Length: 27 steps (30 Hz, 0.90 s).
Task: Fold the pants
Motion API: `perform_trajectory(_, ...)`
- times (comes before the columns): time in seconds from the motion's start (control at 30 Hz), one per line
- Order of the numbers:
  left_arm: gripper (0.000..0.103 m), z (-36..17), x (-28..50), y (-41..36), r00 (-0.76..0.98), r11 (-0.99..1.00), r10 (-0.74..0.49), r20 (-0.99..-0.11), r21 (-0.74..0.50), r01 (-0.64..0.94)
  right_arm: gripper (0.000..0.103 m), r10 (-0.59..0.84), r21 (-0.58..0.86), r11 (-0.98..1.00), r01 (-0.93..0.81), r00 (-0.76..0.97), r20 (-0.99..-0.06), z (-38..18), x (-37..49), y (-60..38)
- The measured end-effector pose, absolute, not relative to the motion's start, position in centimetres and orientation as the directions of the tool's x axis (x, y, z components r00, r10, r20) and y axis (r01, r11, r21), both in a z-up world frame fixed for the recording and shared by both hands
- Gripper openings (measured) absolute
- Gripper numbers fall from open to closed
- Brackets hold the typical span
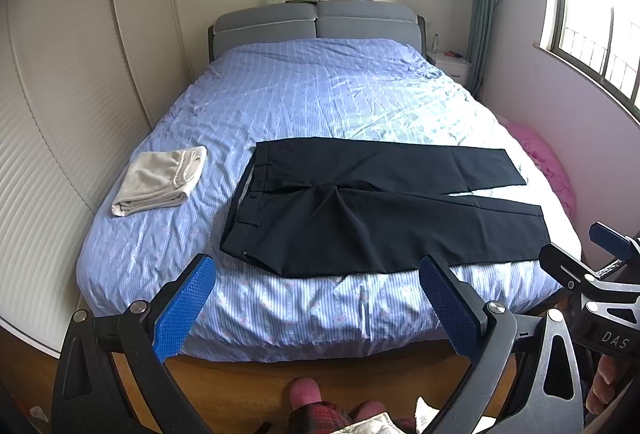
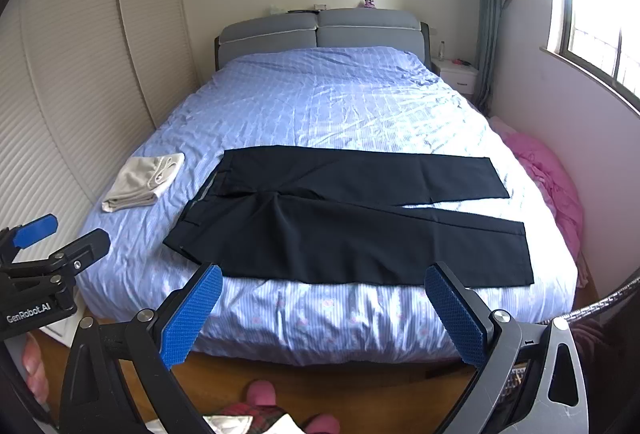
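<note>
Black pants [image 1: 360, 210] lie flat on the blue striped bed [image 1: 312, 98], waistband to the left, both legs spread to the right. They also show in the right wrist view [image 2: 340, 222]. My left gripper [image 1: 316, 274] is open and empty, held off the foot of the bed, short of the pants' near edge. My right gripper [image 2: 324, 282] is open and empty, also at the foot of the bed, to the right of the left one. The right gripper shows at the right edge of the left wrist view [image 1: 584, 246], and the left gripper at the left edge of the right wrist view [image 2: 60, 238].
A folded beige garment [image 1: 160, 180] lies on the bed left of the pants. A pink heap [image 1: 548, 166] sits between the bed and the right wall. White wardrobe doors [image 1: 60, 114] run along the left. A nightstand [image 1: 452, 68] stands by the grey headboard [image 1: 316, 22]. Wooden floor [image 1: 320, 374] lies below.
</note>
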<state>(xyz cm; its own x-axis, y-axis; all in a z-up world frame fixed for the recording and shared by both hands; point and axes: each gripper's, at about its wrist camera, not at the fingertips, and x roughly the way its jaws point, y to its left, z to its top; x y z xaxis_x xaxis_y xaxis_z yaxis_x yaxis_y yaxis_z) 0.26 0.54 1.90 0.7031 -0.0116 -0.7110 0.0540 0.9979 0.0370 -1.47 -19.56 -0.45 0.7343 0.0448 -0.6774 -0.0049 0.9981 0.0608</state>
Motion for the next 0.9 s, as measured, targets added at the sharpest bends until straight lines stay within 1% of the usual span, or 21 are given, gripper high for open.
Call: perform_trajectory(0.9,0.103,1.33,-0.09,1.21,0.705,0.999,-0.006,-0.709,0.03,0.039,0.102,0.057,0.059,0.998,-0.023,0.729,-0.683,-0.86,-1.26,-18.79)
